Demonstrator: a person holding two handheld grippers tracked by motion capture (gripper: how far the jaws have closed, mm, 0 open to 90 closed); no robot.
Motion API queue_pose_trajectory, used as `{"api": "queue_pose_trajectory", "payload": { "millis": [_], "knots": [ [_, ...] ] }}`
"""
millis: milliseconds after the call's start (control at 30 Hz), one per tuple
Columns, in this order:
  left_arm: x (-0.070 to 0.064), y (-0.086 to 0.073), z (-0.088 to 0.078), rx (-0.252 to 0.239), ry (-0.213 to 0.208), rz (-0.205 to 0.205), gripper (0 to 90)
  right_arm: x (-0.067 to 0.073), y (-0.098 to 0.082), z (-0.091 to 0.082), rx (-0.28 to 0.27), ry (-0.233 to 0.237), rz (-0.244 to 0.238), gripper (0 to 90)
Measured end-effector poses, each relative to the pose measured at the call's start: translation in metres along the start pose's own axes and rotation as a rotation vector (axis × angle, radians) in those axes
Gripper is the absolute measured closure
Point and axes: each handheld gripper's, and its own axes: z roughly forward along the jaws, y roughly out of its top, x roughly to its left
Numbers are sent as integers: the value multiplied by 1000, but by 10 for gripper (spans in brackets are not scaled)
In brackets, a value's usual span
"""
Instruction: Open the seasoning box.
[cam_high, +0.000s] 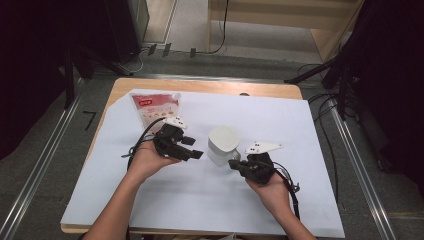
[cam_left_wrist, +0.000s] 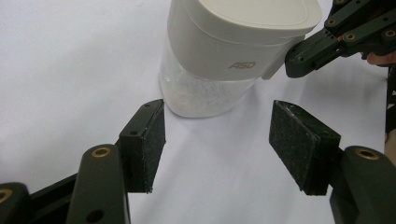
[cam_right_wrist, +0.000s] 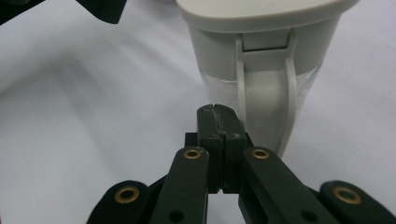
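A white jug (cam_high: 222, 144) with a grey-white lid and a clear lower part stands upright mid-table; it also appears in the left gripper view (cam_left_wrist: 233, 51) and the right gripper view (cam_right_wrist: 261, 46). My left gripper (cam_high: 194, 151) lies just left of it, open, its pads (cam_left_wrist: 152, 140) apart with nothing between them and the jug a little ahead. My right gripper (cam_high: 233, 164) is shut, and its closed tips (cam_right_wrist: 217, 112) sit beside the jug's handle (cam_right_wrist: 266, 107) without gripping it. That same gripper (cam_left_wrist: 299, 58) touches the jug's side under the lid.
A red-and-white spouted pouch (cam_high: 155, 107) lies at the back left of the white sheet (cam_high: 200, 200) that covers the wooden table (cam_high: 200, 86). Cables trail from both grippers. Dark stands and floor rails flank the table.
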Motion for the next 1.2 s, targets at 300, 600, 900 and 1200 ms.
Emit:
{"api": "queue_pose_trajectory", "payload": {
  "millis": [300,600,900,1200],
  "knots": [
    [1,-1,0,-8,5,-3,377,-12,0,-4,-10,-20,24,900],
    [-1,0,1,-16,14,11,376,-22,1,-6,-10,-43,46,900],
    [1,0,2,-30,-1,-4,378,-33,1,-7,-2,-61,60,900],
    [-2,1,4,-36,5,22,374,-47,3,-10,-8,-68,78,900]
  ]
}}
